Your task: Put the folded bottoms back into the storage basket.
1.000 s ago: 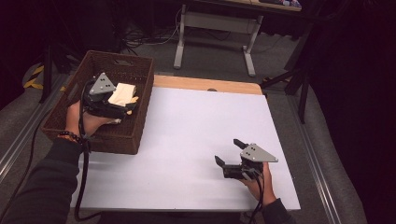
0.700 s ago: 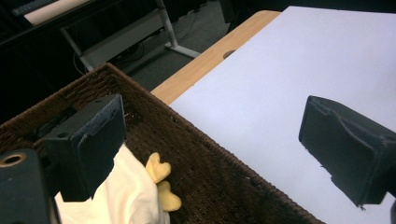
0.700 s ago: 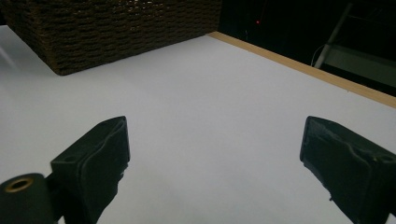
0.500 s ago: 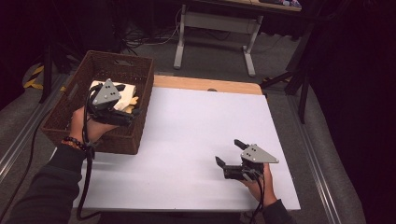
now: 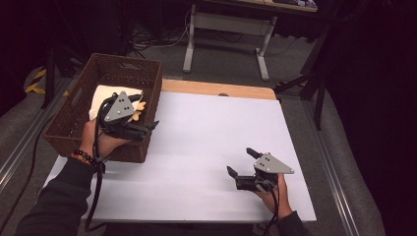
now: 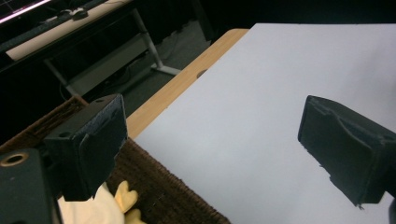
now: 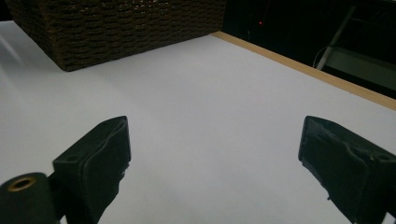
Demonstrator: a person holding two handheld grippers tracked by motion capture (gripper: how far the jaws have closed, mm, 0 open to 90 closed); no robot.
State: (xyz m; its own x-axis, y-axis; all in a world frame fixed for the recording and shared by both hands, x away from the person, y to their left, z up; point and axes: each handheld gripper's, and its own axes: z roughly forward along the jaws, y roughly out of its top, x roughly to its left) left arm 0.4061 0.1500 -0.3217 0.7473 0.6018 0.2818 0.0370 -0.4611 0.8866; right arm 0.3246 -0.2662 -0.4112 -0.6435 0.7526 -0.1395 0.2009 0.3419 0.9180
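Left claw [image 5: 147, 129] lifted off toy [image 5: 105, 96] | toy behind in basket [image 5: 129, 66] | both claws wide, empty

A basket [image 5: 74, 118] sits at the table's [image 5: 206, 137] left edge, holding a soft toy [image 5: 105, 96].

In the high view, the left tongs [image 5: 147, 129] and the hand holding them covered much of the cream-and-yellow soft thing [image 5: 101, 96] in the wicker basket [image 5: 147, 73], so its shape could not be told. The left gripper view cut that thing [image 6: 105, 207] off at the bottom edge. The right gripper view cropped the basket [image 7: 121, 28] at the top, hiding its inside.
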